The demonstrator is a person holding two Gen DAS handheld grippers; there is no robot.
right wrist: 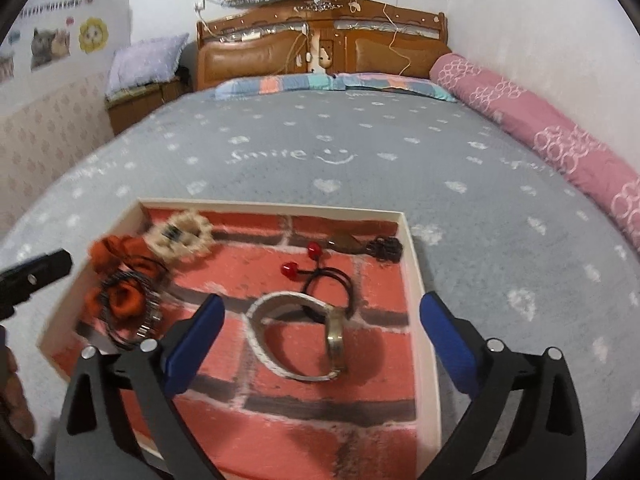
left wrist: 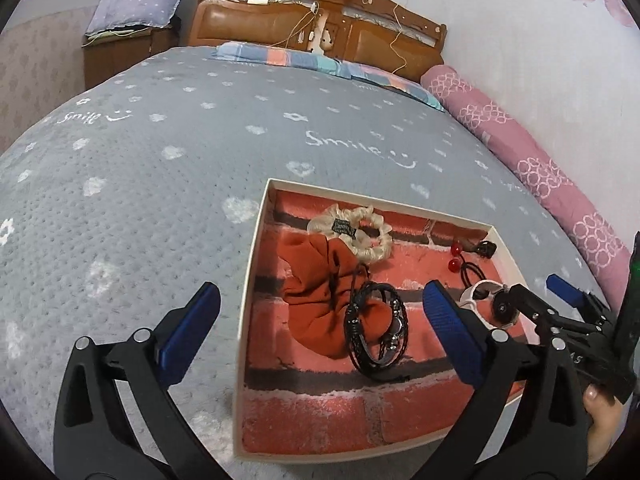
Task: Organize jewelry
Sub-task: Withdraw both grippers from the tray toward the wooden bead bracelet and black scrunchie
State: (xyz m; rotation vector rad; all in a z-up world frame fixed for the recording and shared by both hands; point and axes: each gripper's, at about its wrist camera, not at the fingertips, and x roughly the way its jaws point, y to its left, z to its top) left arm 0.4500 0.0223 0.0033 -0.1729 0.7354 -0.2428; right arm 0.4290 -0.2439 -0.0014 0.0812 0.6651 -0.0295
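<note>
A shallow white box (left wrist: 248, 280) (right wrist: 416, 272) with a brick-print floor lies on the grey bedspread. Inside are an orange pouch (left wrist: 312, 272) (right wrist: 124, 304), a black braided bracelet (left wrist: 360, 344) (right wrist: 132, 312) lying on it, a cream scrunchie (left wrist: 372, 240) (right wrist: 180, 236), a red-beaded hair tie (left wrist: 454, 266) (right wrist: 288, 270) and a white band bracelet (left wrist: 476, 292) (right wrist: 260, 344). My left gripper (left wrist: 320, 332) hangs open above the black bracelet, holding nothing. My right gripper (right wrist: 324, 340) (left wrist: 540, 296) stands open over the white bracelet, its pads clear of it.
A small dark ornament (right wrist: 386, 249) lies in the box's far right corner. A pink bolster (right wrist: 540, 128) runs along the wall on the right. Pillows (right wrist: 320, 82) and a wooden headboard (right wrist: 320, 40) close the far end; a nightstand (right wrist: 136, 104) stands at the left.
</note>
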